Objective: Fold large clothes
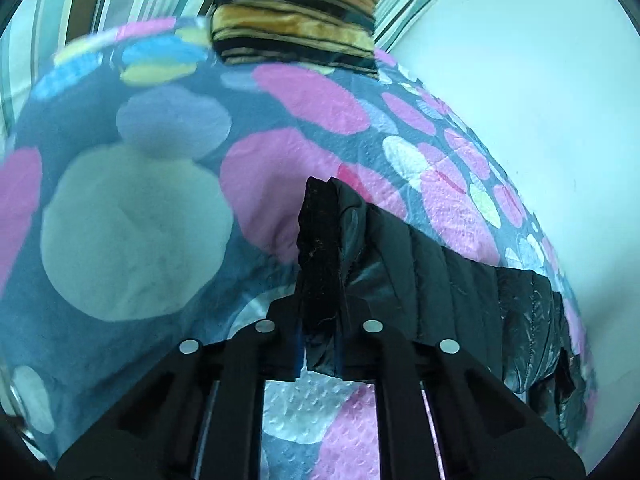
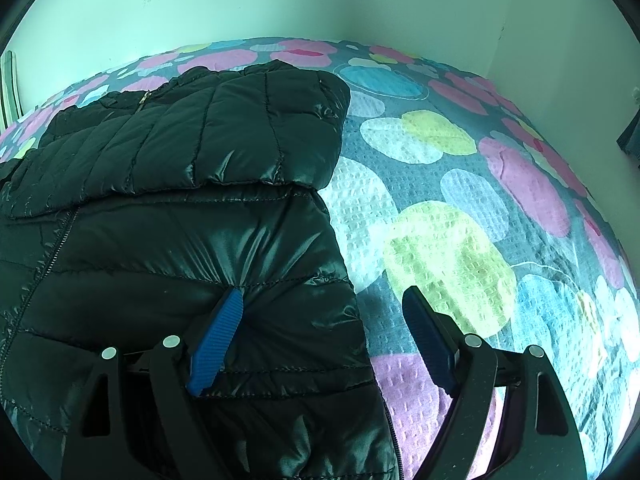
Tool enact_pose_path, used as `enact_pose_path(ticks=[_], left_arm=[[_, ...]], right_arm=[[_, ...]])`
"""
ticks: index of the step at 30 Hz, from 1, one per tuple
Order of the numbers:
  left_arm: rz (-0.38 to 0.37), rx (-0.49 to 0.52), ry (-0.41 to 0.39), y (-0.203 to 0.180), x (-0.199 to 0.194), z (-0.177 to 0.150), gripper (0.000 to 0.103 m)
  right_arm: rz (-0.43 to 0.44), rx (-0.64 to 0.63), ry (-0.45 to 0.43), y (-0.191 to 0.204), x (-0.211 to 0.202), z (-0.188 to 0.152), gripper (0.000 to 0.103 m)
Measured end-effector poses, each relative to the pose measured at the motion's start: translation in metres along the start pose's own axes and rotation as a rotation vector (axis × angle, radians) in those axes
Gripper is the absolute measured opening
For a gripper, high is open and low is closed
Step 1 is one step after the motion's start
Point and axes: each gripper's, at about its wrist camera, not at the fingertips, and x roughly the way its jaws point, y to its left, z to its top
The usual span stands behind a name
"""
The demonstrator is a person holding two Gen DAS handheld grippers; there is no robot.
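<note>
The bed (image 2: 460, 240), covered in a grey waffle-textured spread printed with pink, blue and yellow ovals, fills both views. A white wall stands behind it, and a folded blanket in yellow and black stripes (image 1: 296, 12) lies at its far end. On the spread lies the black quilted puffer jacket (image 2: 180, 220), glossy and stitched in bands. One sleeve is already laid across the chest, so I judge the fold to be partway done.

My left hand-held gripper (image 1: 320, 344) is clamped on a dark, fuzzy-edged end of the jacket (image 1: 320, 248), which I take for the other sleeve's cuff. It stands up between the jaws while the rest of that padded length trails off to the right. My right hand-held gripper (image 2: 324, 340) hangs wide open, angled down over the jacket's near edge. Its left blue ribbed pad (image 2: 218, 340) is over or against the black fabric, I cannot tell which. The other finger is over the bare spread, and nothing is pinched.

Next I would carry the gripped end across the body of the jacket and lay it flat. The right could press down to stop the slippery shell sliding.
</note>
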Motion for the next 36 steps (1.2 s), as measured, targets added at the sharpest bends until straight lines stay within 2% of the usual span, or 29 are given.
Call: enact_pose_path(ticks=[4, 8, 14, 16, 20, 25, 31, 36], left_arm=[[-0.006, 0.098, -0.056, -0.032, -0.023, 0.005, 0.009], [-0.065, 0.216, -0.099, -0.089, -0.050, 0.005, 0.009], [-0.174, 0.430, -0.120, -0.205, -0.075, -0.021, 0.008], [-0.225, 0.506, -0.114, -0.252, -0.082, -0.039, 0.008], [-0.276, 0.633, -0.110, -0.328, -0.088, -0.078, 0.008], [-0.363, 0.757, -0.050, -0.416, -0.082, -0.141, 0.008], [-0.402, 0.866, 0.033, -0.478, -0.064, -0.215, 0.008], [-0.411, 0.929, 0.104, -0.512, -0.047, -0.265, 0.008]], right_arm=[[-0.004, -0.001, -0.003, 0.001, -0.001, 0.000, 0.081], [-0.004, -0.001, -0.004, 0.001, -0.001, 0.000, 0.081], [0.001, 0.003, -0.006, 0.000, -0.001, 0.000, 0.081], [0.005, 0.005, -0.006, -0.001, -0.001, 0.000, 0.081], [0.017, 0.014, -0.006, -0.003, -0.001, 0.000, 0.081], [0.033, 0.025, -0.004, -0.005, 0.000, -0.001, 0.081], [0.060, 0.046, 0.002, -0.010, 0.002, -0.001, 0.081], [0.086, 0.066, 0.007, -0.013, 0.004, -0.001, 0.081]])
